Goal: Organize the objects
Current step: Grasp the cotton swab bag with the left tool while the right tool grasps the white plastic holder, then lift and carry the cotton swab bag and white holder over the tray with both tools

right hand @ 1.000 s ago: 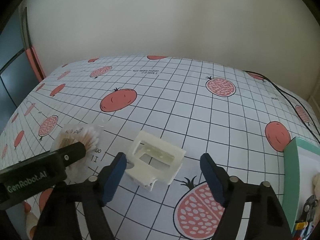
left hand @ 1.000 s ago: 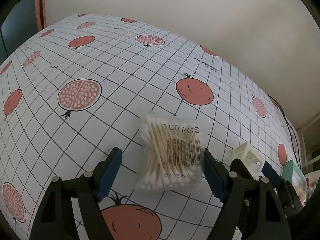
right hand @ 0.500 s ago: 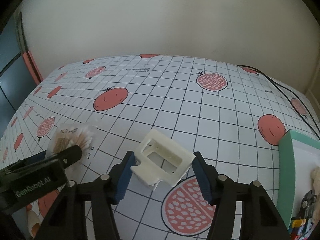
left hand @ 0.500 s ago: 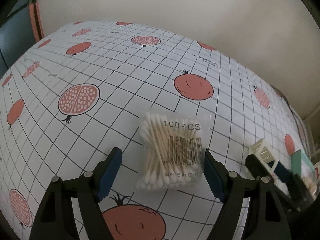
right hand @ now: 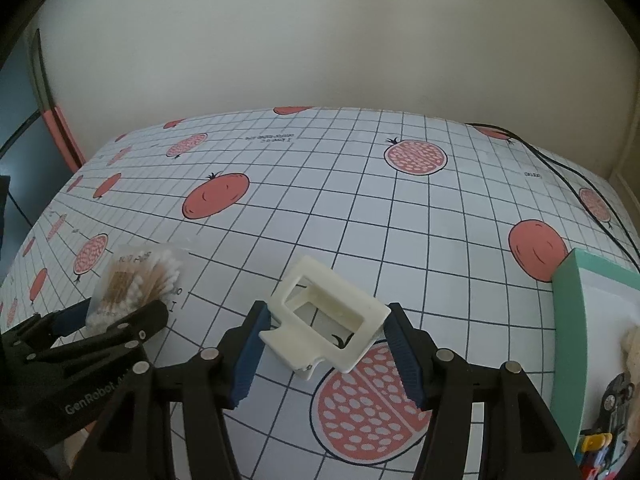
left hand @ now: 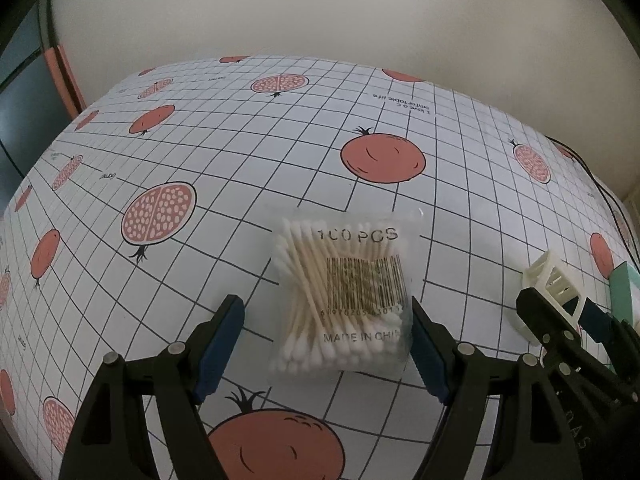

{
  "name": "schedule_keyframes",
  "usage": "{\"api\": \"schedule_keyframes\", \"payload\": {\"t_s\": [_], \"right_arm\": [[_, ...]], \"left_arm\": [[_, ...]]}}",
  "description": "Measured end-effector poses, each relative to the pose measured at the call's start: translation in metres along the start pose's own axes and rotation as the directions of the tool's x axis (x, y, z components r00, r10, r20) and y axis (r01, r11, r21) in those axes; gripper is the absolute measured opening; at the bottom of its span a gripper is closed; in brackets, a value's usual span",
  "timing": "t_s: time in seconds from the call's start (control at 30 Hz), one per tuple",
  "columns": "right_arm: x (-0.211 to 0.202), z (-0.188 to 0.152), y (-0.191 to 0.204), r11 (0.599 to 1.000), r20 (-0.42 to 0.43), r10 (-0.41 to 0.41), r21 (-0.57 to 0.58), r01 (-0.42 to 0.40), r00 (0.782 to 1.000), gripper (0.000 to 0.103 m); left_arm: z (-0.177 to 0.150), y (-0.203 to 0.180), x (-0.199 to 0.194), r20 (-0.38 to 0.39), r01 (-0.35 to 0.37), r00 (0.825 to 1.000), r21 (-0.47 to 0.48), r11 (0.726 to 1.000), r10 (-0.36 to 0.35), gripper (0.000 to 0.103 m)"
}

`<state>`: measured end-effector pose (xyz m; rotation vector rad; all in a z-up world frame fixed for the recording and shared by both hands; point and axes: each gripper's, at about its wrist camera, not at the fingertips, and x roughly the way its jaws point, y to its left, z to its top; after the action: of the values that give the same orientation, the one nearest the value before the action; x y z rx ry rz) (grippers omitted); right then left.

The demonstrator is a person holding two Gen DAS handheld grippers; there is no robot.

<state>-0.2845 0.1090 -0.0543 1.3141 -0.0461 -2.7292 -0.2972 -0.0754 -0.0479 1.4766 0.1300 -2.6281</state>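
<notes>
A clear bag of cotton swabs (left hand: 344, 292) marked "100 PCS" lies flat on the pomegranate-print tablecloth (left hand: 240, 152). My left gripper (left hand: 324, 306) is open and straddles the bag's near half; its right pad sits at the bag's edge and the left pad stands apart. In the right wrist view, my right gripper (right hand: 327, 314) is shut on a cream hair claw clip (right hand: 360, 296), which is tilted and a little above the cloth. The clip (left hand: 554, 276) and right gripper (left hand: 560, 308) also show at the left wrist view's right edge. The swab bag (right hand: 140, 276) and left gripper (right hand: 100, 328) appear at far left.
A teal-walled box (right hand: 568, 320) stands at the right and holds a toy car (right hand: 616, 396) and other small items. A black cable (right hand: 580, 184) runs along the table's far right. A wall borders the back of the table.
My right gripper went from open around the clip to shut on it, and the clip now sits raised and tilted. The left gripper stayed open over the swab bag, turning slightly.
</notes>
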Motion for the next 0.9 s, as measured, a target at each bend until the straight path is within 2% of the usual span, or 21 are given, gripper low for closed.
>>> {"api": "schedule_keyframes", "payload": {"t_s": [0.13,0.23,0.4,0.5,0.9], "right_arm": [[-0.001,0.0,-0.001,1.0,-0.006,-0.003,-0.001,0.003,1.0,0.062],[-0.001,0.001,-0.001,1.0,-0.014,-0.003,0.002,0.003,1.0,0.062],[-0.004,0.002,-0.003,1.0,-0.018,0.007,0.015,-0.007,1.0,0.062],[-0.006,0.004,-0.004,1.0,-0.013,0.015,0.02,-0.014,1.0,0.062],[-0.027,0.012,-0.016,0.998,0.0,0.039,0.053,-0.038,0.999,0.062]], "left_arm": [[0.0,0.0,0.0,0.001,-0.001,1.0,0.0,1.0,0.001,0.079],[0.001,-0.001,-0.001,0.001,-0.003,1.0,-0.002,1.0,0.003,0.074],[0.002,-0.004,-0.003,0.003,0.004,1.0,0.012,1.0,-0.004,0.056],[0.002,-0.006,-0.004,-0.005,0.007,1.0,0.016,1.0,-0.007,0.051],[0.005,-0.005,-0.011,-0.074,0.011,0.997,-0.056,0.998,-0.016,0.046]]}}
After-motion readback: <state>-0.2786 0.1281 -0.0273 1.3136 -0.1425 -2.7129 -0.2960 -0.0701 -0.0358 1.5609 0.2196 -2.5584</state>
